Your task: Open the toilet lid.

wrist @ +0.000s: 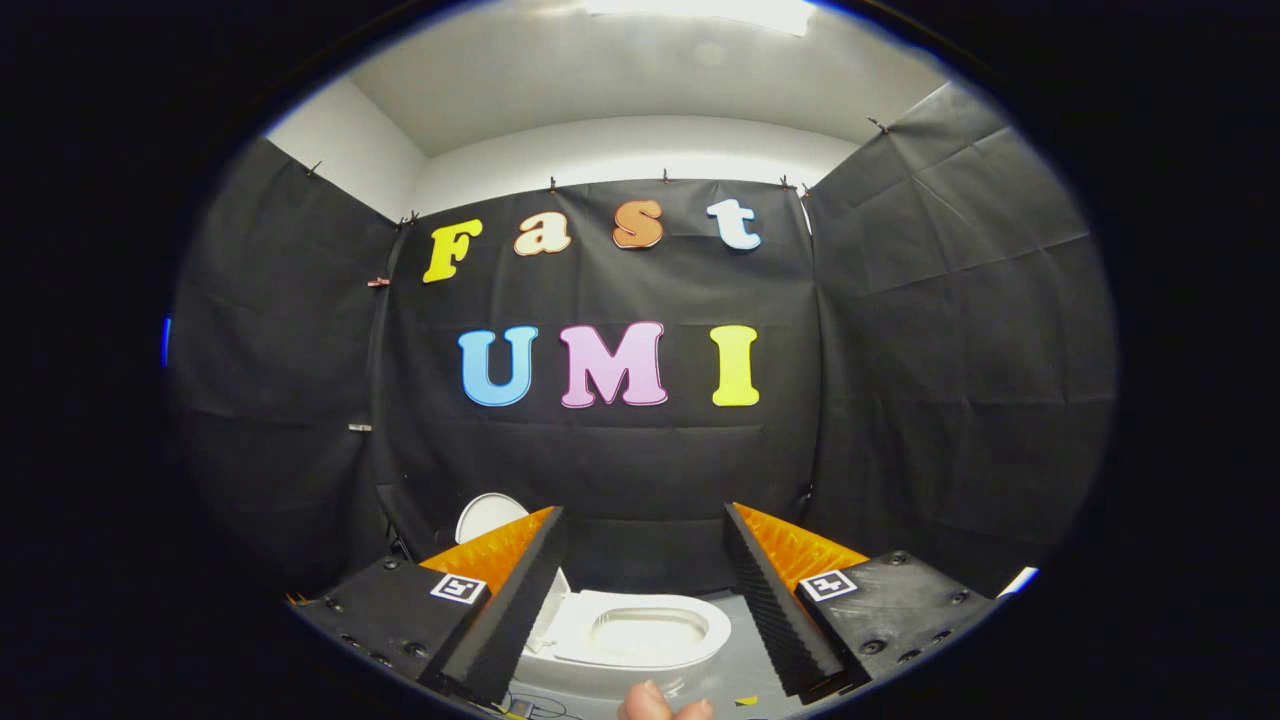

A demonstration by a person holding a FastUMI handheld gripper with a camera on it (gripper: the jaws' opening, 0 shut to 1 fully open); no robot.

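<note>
Wide-open gripper (645, 600) held above a toilet (640, 640) whose lid (488, 515) already stands up.

The fingers are spread far apart and hold nothing. Between and below them sits the toilet, seat (690, 655) down and bowl exposed; the lid leans upright behind the left finger, partly hidden. The opening step looks done, so the next move is probably just backing the gripper away. Cloth walls (960, 350) close in on three sides, but the space above the toilet is free. A person's fingertips (660, 705) show below, near the toilet's front.
</note>
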